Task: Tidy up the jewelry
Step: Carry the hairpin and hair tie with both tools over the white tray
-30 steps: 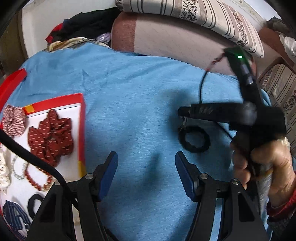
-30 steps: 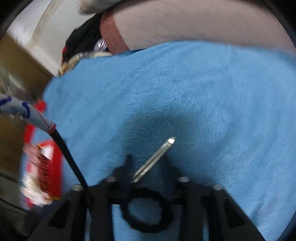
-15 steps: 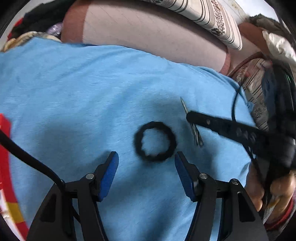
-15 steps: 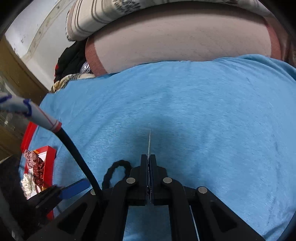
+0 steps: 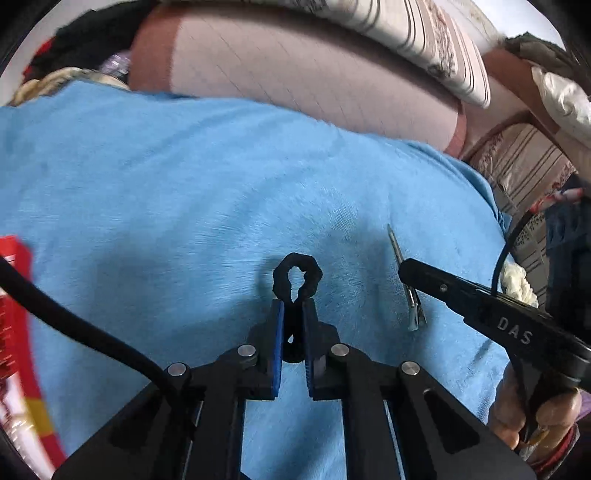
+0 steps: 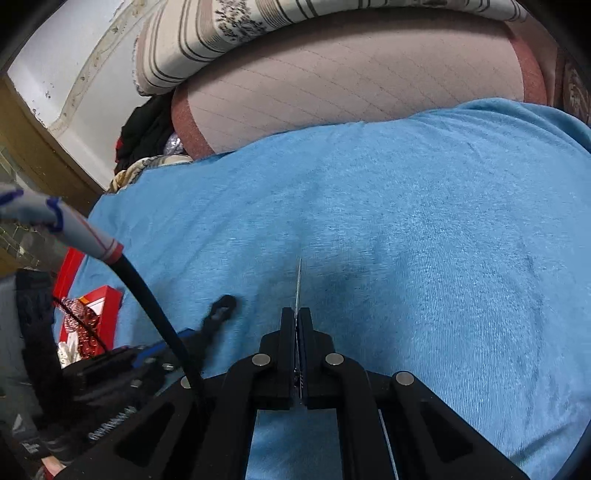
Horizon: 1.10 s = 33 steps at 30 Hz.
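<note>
My left gripper (image 5: pixel 293 308) is shut on a black hair tie (image 5: pixel 297 277), squeezing it into a narrow loop just above the blue cloth (image 5: pixel 184 184). My right gripper (image 6: pixel 297 314) is shut on a thin silver hair clip (image 6: pixel 298 284), whose tip sticks out past the pads. In the left wrist view the right gripper (image 5: pixel 406 267) holds the clip (image 5: pixel 404 280) to the right of the hair tie. In the right wrist view the hair tie (image 6: pixel 221 308) shows at lower left with the left gripper (image 6: pixel 162 350).
A red-rimmed white tray (image 5: pixel 18 332) lies at the far left on the cloth; in the right wrist view the tray (image 6: pixel 99 317) holds scrunchies. A pink cushion (image 5: pixel 295 74) and a striped pillow (image 6: pixel 240 29) lie behind. Dark clothes (image 6: pixel 144 129) are piled at the back left.
My left gripper moved right from the tray and closed on the black hair tie. My right gripper closed on the silver clip and holds it edge-on.
</note>
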### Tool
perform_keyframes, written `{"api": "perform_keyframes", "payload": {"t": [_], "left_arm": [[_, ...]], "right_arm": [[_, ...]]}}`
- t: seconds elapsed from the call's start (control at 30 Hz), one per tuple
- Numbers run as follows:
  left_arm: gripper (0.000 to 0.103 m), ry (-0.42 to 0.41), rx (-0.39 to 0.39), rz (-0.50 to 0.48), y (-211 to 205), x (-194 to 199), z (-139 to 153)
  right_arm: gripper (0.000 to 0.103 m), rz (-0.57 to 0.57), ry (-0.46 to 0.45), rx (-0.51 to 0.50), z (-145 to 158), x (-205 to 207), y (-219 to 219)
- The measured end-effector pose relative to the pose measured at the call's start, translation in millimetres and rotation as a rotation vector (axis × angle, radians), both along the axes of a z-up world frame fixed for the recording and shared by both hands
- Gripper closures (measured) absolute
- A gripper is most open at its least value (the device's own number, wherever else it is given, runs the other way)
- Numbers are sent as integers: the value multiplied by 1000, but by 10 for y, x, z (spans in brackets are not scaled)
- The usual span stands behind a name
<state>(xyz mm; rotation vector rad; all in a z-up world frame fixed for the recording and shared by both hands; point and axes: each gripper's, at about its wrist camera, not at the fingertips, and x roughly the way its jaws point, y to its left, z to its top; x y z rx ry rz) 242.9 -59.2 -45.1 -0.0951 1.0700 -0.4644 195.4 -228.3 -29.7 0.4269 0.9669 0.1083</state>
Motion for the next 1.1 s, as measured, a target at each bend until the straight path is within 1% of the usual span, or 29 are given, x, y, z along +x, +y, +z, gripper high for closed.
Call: {"api": "perform_keyframes", "payload": {"t": [0.13, 0.23, 0.3, 0.33, 0.4, 0.43, 0.5, 0.6, 0.7, 0.77, 0.9, 0.97, 1.1], "left_arm": [[94, -57, 6, 48, 424, -301, 349], [94, -91, 29, 91, 800, -526, 543], [94, -117, 70, 131, 1135, -715, 661], [94, -124, 87, 147, 1270, -772, 695], [94, -144, 149, 197, 1642, -894, 760], [94, -146, 168, 212, 1743, -915, 783], [94, -127, 202, 260, 2125, -1006, 780], [94, -99, 233, 322, 2509, -1037, 696], [94, -75, 243, 368, 2777, -962, 589], [94, -49, 220, 395, 2970, -853, 509], [94, -28, 185, 424, 3175, -620, 415], [94, -29, 188, 425, 3205, -500, 386], [91, -23, 205, 418, 3176, -319, 311]], "right_arm": [[101, 40, -23, 5, 174, -163, 229], [101, 109, -40, 9, 330, -270, 597], [101, 160, -51, 19, 411, -327, 859], [101, 189, -57, 25, 454, -355, 1010], [101, 261, -66, 44, 537, -423, 1391], [101, 288, -67, 54, 556, -451, 1553], [101, 361, -61, 88, 582, -528, 1928], [101, 460, -43, 106, 545, -625, 2444], [101, 534, -3, 88, 399, -717, 2901], [101, 563, 22, 71, 288, -766, 3099], [101, 594, 58, 37, 122, -786, 3283], [101, 598, 77, 13, 11, -748, 3319], [100, 600, 83, -2, -86, -720, 3364]]}}
